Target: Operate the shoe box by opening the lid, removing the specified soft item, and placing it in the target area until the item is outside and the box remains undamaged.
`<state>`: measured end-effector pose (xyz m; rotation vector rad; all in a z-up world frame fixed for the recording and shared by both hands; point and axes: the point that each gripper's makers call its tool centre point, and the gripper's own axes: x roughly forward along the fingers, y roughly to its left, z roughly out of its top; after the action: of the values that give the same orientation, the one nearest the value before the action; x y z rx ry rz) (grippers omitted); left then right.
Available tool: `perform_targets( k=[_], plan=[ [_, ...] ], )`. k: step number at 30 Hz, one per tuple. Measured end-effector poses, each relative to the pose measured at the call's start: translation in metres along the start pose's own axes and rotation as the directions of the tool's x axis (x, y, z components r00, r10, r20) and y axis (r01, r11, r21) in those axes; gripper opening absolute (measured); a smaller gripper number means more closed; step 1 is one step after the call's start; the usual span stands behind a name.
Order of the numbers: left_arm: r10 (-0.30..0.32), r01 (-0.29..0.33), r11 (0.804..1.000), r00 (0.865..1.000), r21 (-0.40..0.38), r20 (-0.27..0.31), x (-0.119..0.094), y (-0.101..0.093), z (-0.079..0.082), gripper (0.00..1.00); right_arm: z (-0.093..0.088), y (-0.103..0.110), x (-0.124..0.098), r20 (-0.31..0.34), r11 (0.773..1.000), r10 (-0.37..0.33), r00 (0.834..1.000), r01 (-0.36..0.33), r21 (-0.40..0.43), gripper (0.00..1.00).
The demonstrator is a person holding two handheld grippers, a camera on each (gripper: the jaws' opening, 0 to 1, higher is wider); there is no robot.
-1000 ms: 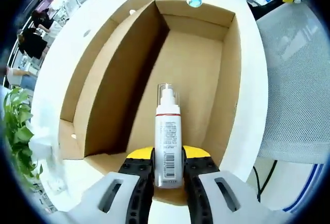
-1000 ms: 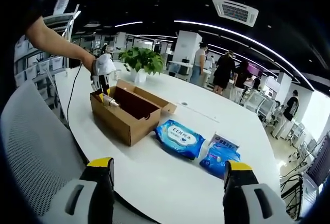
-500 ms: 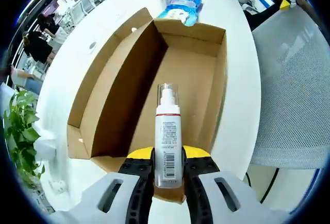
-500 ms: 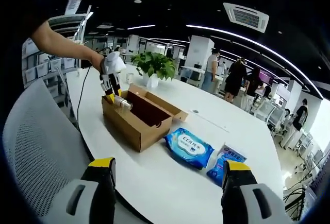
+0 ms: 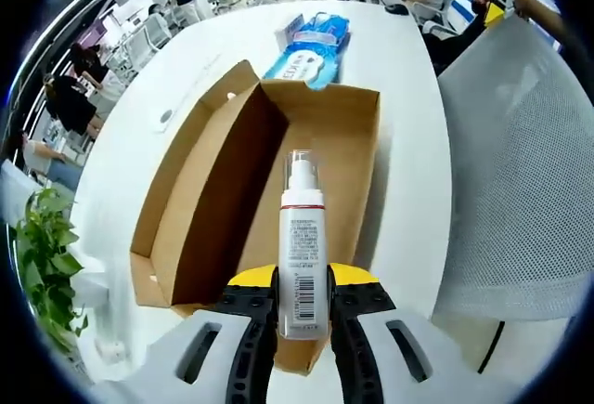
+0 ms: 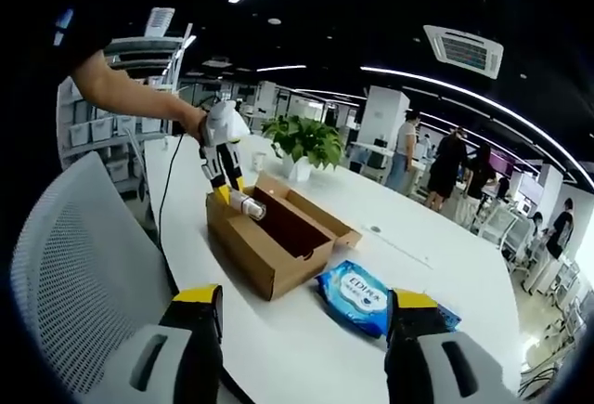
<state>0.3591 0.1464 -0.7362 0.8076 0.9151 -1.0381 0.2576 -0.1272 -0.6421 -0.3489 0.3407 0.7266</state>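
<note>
The left gripper (image 5: 303,316) clamps the base of a white pump bottle (image 5: 302,250), held above the near end of the open cardboard shoe box (image 5: 353,158); its lid flap (image 5: 190,176) lies folded outward on one long side. Beyond the box's far end lies a blue wet-wipe pack (image 5: 303,40) on the white table (image 5: 408,70). A grey mesh chair (image 5: 524,181) stands beside the box. The right gripper (image 6: 302,302), jaws spread wide and empty, sits well apart from the box, near the table edge.
</note>
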Motion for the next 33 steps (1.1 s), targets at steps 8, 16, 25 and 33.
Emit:
perform_targets(
  k=[8, 16, 25, 33],
  plan=[
    [-0.022, 0.02, 0.999, 0.998, 0.033, 0.066, -0.005, -0.013, 0.022, 0.18, 0.012, 0.009, 0.007, 0.036, 0.997, 0.05, 0.998, -0.047, -0.069, 0.61],
    [-0.044, 0.041, 0.999, 0.994, 0.033, 0.104, -0.007, -0.025, 0.035, 0.18, 0.018, 0.018, 0.016, 0.055, 0.992, 0.094, 0.994, -0.089, -0.087, 0.58],
    [-0.073, 0.063, 0.995, 0.988, 0.082, 0.133, -0.008, -0.042, 0.05, 0.18, 0.022, 0.027, 0.023, 0.067, 0.988, 0.133, 0.989, -0.127, -0.088, 0.58],
    [-0.089, 0.072, 0.992, 0.982, 0.106, 0.164, -0.01, -0.053, 0.065, 0.18, 0.028, 0.031, 0.027, 0.09, 0.986, 0.158, 0.983, -0.152, -0.07, 0.56]
  ],
)
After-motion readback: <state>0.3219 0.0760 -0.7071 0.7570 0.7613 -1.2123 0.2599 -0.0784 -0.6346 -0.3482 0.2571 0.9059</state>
